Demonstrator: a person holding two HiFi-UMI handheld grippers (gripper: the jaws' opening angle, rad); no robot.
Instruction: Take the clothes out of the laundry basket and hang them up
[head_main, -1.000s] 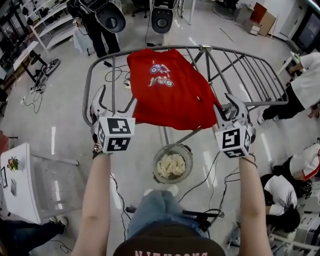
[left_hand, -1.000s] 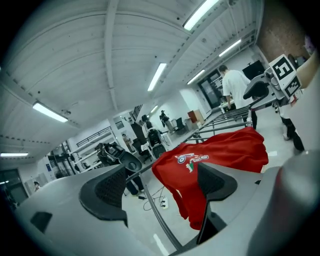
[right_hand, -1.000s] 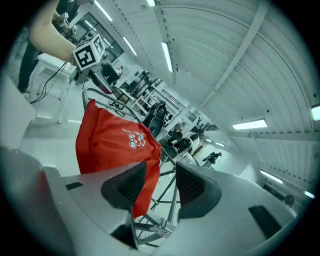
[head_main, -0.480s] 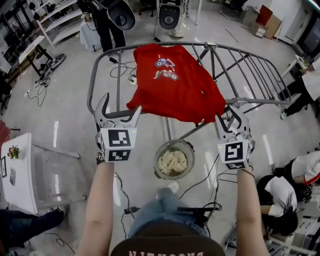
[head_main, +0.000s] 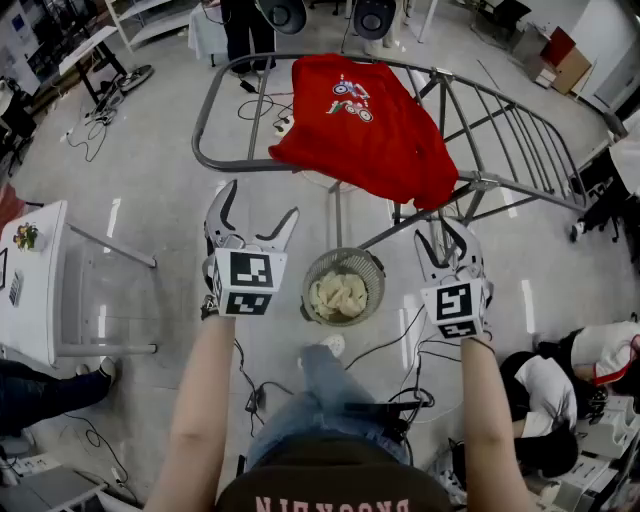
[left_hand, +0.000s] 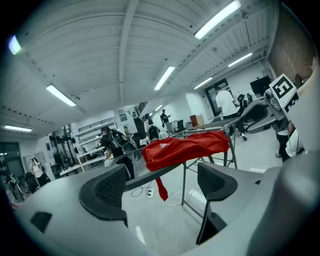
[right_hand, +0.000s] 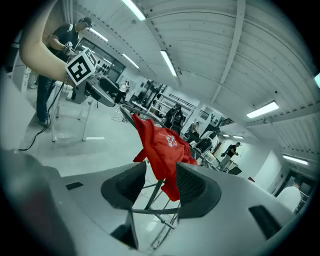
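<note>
Item: pale cloth (head_main: 340, 297), crumpled in basket (head_main: 306, 290) on the floor between the grippers.
Handling: likely soft, light, limp; pinch a raised fold.
Left gripper (head_main: 260, 200): jaws wide, empty.
Right gripper (head_main: 443, 235): jaws narrowly apart, empty.

Red T-shirt (head_main: 365, 130) with a small printed graphic lay draped over the left end of the drying rack (head_main: 478, 183), hem hanging past the near rail. Round mesh laundry basket (head_main: 375, 272) stood upright on the floor below that rail, holding crumpled pale cloth (head_main: 340, 297).
</note>
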